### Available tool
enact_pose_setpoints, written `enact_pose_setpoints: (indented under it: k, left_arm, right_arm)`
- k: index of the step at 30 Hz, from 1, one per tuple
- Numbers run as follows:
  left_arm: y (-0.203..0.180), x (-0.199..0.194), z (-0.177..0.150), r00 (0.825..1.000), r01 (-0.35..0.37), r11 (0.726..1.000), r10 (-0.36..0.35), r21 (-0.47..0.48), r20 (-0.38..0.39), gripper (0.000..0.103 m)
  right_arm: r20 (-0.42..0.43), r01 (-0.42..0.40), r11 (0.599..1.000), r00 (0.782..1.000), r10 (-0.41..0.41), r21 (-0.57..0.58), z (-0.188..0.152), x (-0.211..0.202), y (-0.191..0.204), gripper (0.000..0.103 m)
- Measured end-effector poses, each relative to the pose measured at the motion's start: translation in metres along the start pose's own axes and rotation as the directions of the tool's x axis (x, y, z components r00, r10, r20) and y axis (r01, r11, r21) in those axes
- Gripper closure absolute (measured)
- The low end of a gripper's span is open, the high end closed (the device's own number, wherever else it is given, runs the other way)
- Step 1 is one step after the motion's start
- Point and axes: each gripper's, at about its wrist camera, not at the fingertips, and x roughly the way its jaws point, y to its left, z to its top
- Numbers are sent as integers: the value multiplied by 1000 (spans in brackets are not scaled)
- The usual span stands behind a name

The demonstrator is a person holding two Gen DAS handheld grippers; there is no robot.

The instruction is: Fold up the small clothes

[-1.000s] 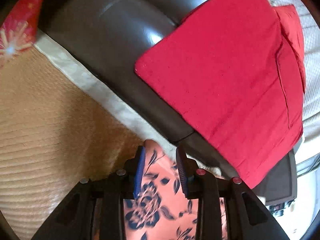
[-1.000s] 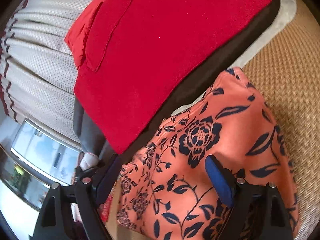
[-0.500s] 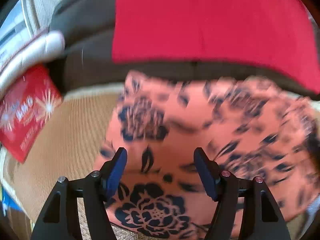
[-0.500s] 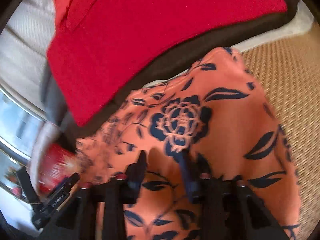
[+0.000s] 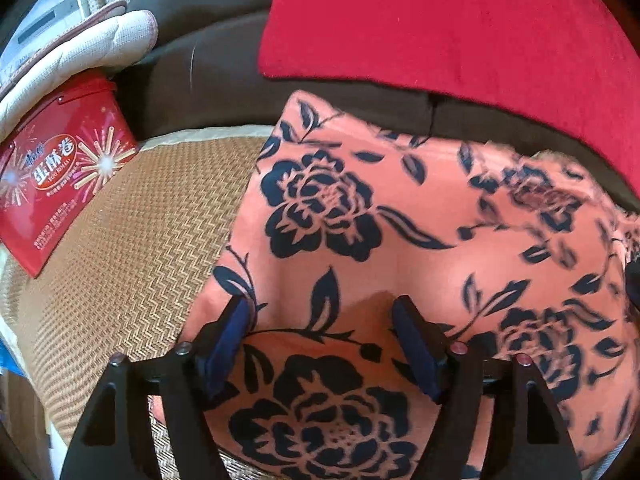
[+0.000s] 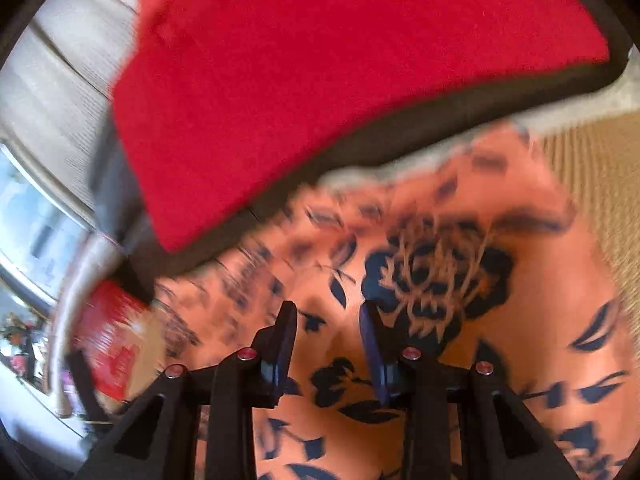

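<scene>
Left hand-held gripper [image 5: 322, 304]: a second ago pinched narrow on a corner of the floral garment [image 5: 400, 208], since then swung round and opened; now spread wide, pads clear of the cloth, poised just above its near edge. Right hand-held gripper [image 6: 327, 308]: wide a second ago, then drawn in sharply and eased slightly apart again; now narrow, a ridge of floral cloth between the jaws, view too blurred to tell whether actually clamped. Garment spread directly below and ahead of both, on the woven mat [image 5: 140, 240], far edge against the dark cushion under the red cloth [image 5: 460, 20]. Probably a regrasp between folds, not a finished fold.
</scene>
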Motion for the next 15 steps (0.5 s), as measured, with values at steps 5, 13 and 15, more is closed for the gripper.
enact_pose_setpoints:
  k: [5, 13, 15]
  left_arm:
    - [-7, -10, -4, 1000, 5, 1000, -4, -10, 26, 21]
    - [-38, -67, -12, 971, 119, 990, -131, 71, 200, 21]
    - [-53, -76, -18, 964, 148, 983, -168, 106, 208, 21]
  right_arm:
    - [12, 27, 1000, 1000, -27, 7, -2, -7, 9, 66]
    - [92, 64, 996, 994, -58, -58, -16, -58, 11, 66]
    - [96, 69, 996, 993, -64, -48, -20, -69, 5, 66]
